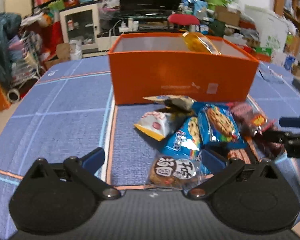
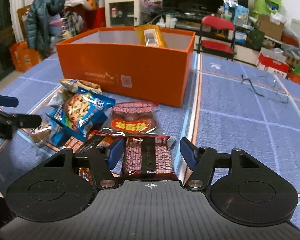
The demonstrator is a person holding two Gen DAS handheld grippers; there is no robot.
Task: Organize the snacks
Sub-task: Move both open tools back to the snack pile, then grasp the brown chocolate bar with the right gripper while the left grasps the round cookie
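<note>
Here, the right gripper point(image 2: 151, 153) has its blue fingers point(image 2: 115, 152) spread apart on either side of a dark red-patterned wrapped snack bar point(image 2: 148, 156), with a gap visible between each pad and the wrapper, so nothing is clamped. Just beyond that bar lies a clear bag of reddish snacks with a yellow label point(image 2: 133, 118), and to its left a blue chocolate-chip cookie packet point(image 2: 83, 111) sits propped on the heap.

The left gripper point(image 1: 153, 160) is spread wide and grips nothing. Between its blue fingers point(image 1: 94, 159), closer to the right-hand pad, lies a round chocolate-coated cookie in a clear wrapper point(image 1: 173, 172). Beyond it the same pile shows two blue cookie packets point(image 1: 218, 126), a white and yellow wedge-shaped packet point(image 1: 156, 124) and a crumpled packet point(image 1: 176, 101) touching the foot of the box.

All the loose snacks lie on a blue checked tablecloth point(image 1: 60, 110) directly in front of an open orange cardboard box point(image 2: 126, 68). A yellow snack bag point(image 2: 151, 36) stands tilted inside the box, its top above the rim. A thin dark wire object point(image 2: 266, 88) lies on the cloth well to the right, and a red folding chair point(image 2: 218, 36) stands behind the table
</note>
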